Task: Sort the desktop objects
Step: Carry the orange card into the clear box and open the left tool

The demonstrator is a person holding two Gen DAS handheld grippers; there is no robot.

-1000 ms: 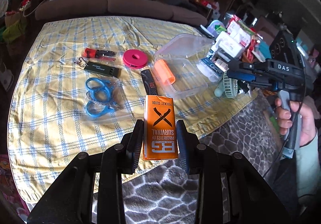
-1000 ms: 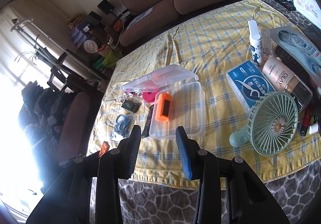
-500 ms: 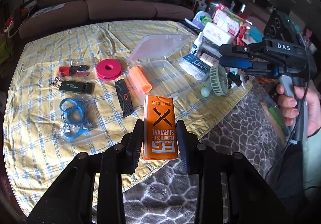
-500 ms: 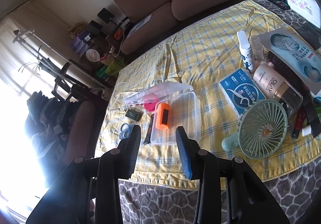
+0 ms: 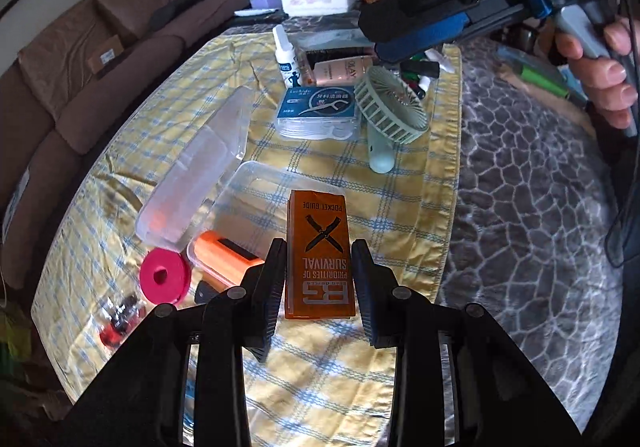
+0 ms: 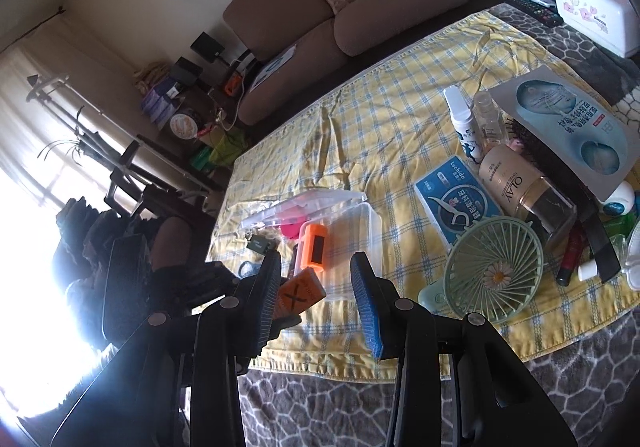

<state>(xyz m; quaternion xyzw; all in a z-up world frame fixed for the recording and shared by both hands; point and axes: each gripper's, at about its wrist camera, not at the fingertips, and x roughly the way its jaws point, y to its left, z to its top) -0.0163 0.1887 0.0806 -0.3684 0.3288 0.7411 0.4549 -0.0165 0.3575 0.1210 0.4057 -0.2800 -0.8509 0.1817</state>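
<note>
Jaws on my left gripper (image 5: 319, 279) are pinched narrow on the orange booklet (image 5: 320, 251), one pad on each long side; those on my right gripper (image 6: 316, 297) stand partly apart with nothing between them. I hold the booklet in the air over the near end of the clear box (image 5: 256, 207), whose lid (image 5: 196, 175) lies open off to the left ahead of my left jaws.

Its long axis runs straight out along my left fingers, away from me and tipped down toward the desk (image 5: 404, 207). The "pocket guide" end points forward over the box, and the end with the large letters sits back between the pads. Its printed cover faces up at my camera.

I judge the main risk to be the grip itself. The booklet is thin and folded, and I hold only its rear half, so it could bow, fan open or slide out if I swing hard. An orange case (image 5: 224, 255) already lies in the box just left of my left jaws, beside a pink spool (image 5: 164, 279) on the cloth. If I lower the booklet at this angle, its front edge could catch the rim or land on the case and hang half out. My right gripper hovers near, above the green fan (image 6: 494, 271), and could clip the box if both hands close in together.
</note>
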